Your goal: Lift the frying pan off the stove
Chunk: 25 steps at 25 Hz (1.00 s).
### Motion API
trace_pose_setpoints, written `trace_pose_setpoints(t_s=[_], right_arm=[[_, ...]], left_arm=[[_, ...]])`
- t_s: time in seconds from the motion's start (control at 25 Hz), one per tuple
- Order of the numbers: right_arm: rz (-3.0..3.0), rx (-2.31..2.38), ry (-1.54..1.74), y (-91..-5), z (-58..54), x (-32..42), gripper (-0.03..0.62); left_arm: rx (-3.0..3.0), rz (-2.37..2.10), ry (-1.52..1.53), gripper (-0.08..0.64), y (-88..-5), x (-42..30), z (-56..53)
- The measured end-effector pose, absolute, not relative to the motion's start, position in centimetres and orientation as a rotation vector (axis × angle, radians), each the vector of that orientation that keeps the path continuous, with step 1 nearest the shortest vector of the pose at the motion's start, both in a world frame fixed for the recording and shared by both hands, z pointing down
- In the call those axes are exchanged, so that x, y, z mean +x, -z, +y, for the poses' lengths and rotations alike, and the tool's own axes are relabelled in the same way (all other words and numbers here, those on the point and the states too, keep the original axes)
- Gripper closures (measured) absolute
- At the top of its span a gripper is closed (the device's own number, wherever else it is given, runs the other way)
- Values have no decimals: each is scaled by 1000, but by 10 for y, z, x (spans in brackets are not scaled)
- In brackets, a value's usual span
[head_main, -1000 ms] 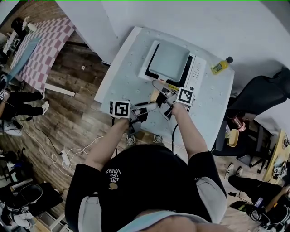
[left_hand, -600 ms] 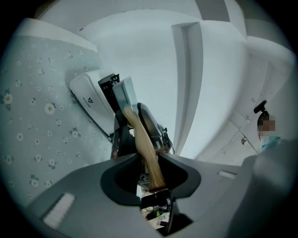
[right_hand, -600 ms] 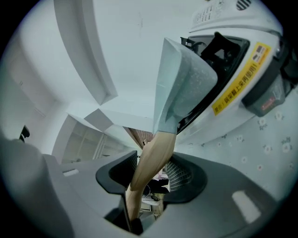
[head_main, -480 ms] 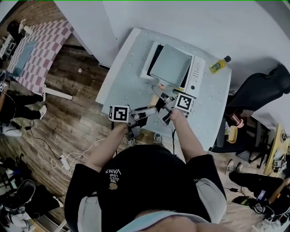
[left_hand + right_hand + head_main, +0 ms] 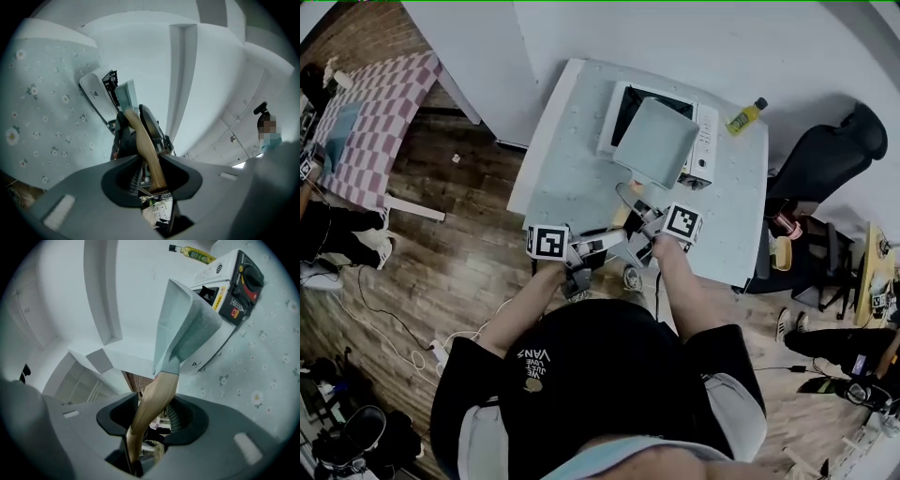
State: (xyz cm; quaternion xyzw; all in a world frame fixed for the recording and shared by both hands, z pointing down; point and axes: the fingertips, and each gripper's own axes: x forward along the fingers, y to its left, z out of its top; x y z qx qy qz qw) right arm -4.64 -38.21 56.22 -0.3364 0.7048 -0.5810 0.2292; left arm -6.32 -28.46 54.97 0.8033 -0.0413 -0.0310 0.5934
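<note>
My left claw (image 5: 602, 244) and right claw (image 5: 643, 223) clamp the handle (image 5: 154, 399); the pan (image 5: 656, 142) looks lifted off the stove (image 5: 707, 141), task nearly done

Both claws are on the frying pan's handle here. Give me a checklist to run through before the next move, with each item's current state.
1. Left claw grips the wooden handle: ok, shut on it.
2. Right claw grips the handle: ok, shut on it, nearer the frying pan.
3. Pan clear of the stove: cannot tell; they overlap in every view.
4. Pan empty: ok, bare grey inside in the head view.
5. Yellow bottle out of the way: ok, it lies behind the stove, apart from the pan.
</note>
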Motion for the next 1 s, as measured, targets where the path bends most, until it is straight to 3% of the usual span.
trace_pose_setpoints(t_s=[0.44,1.0], right_arm=[[1882,-1068,1597,-569,-325,-80,411],[1978,-1000,1651,-558,-258,-69,410]], left_arm=[[1868,-33,20,446,-550,-108,-231],[1908,-123,91,445,-534,-87,-163]])
